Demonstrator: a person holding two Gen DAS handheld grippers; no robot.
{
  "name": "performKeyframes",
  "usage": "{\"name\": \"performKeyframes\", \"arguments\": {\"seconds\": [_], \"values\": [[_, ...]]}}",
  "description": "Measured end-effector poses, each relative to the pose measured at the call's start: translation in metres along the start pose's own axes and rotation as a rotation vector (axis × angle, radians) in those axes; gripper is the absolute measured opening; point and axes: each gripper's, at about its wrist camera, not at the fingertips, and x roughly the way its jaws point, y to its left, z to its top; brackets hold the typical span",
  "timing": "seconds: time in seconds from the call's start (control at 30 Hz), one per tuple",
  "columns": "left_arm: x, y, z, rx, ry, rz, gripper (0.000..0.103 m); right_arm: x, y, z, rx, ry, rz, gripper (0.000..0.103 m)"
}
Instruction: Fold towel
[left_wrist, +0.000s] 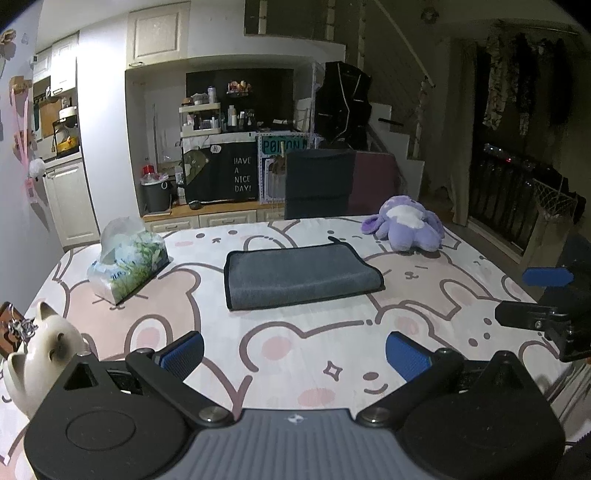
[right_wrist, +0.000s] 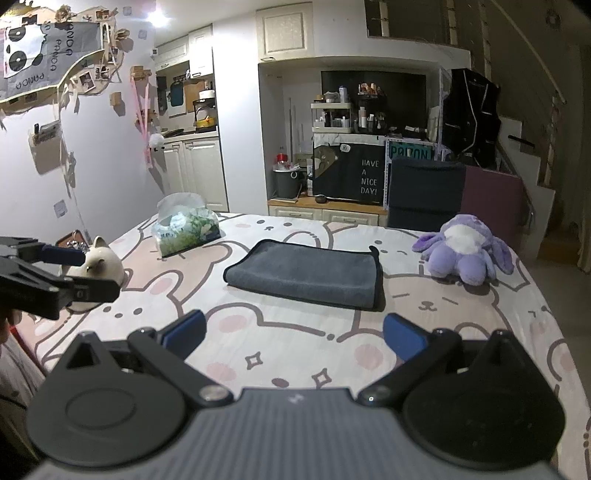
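Grey towel (left_wrist: 301, 278), black-edged, folded into a flat rectangle, lying at the middle of the surface (left_wrist: 280, 339), which carries a pink-and-white cartoon bear cloth; the fold runs along the towel's near edge in the right wrist view (right_wrist: 306, 273). Left hand-held gripper (left_wrist: 294, 356): blue-padded fingers spread wide apart, holding nothing, poised above the near part of the surface, well short of the towel. Right hand-held gripper (right_wrist: 294, 334): fingers likewise wide apart and empty, also near of the towel; it shows at the right edge of the left wrist view (left_wrist: 546, 291). Tissue pack (left_wrist: 127, 260), green floral print, a white sheet standing out of its top, far left of the towel and apart from it. Purple plush toy (left_wrist: 406, 229), white-bellied, at the far right corner of the surface. Cream ceramic cat figure (left_wrist: 44, 347) at the near left edge. Dark chair back (left_wrist: 319, 182) beyond the far edge of the surface.
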Motion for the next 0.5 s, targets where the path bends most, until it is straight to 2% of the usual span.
{"name": "performKeyframes", "arguments": {"seconds": [0.5], "values": [[-0.006,-0.002,-0.019,-0.001,0.022,-0.005,0.103,-0.005,0.007,-0.012,-0.021,0.027,0.024,0.103]]}}
